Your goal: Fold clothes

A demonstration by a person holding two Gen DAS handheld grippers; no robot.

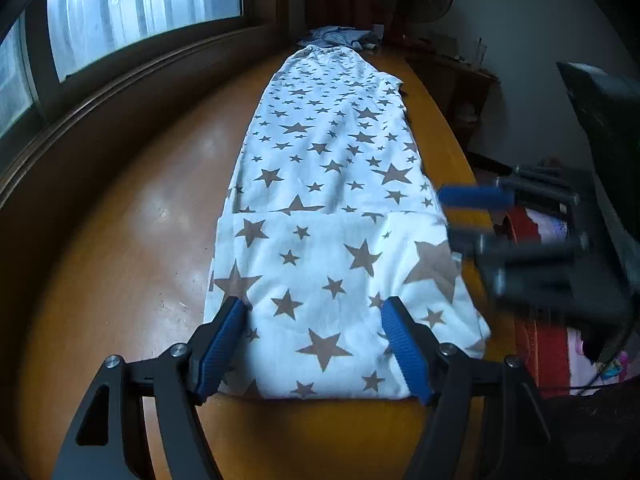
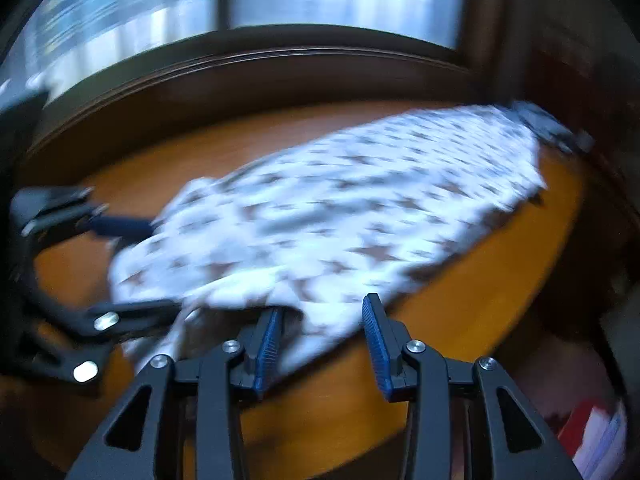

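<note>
Star-print garment point(image 1: 332, 184) lies lengthwise away from left gripper point(image 1: 316, 316), near folded end between its spread jaws; right gripper point(image 2: 320, 316) released at side edge.

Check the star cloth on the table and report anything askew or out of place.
Mostly tidy: the star-print cloth lies long and flat on the wooden table, near end folded over. One oddity: its right edge overhangs the table's right side. A second crumpled garment sits at the far end.
</note>
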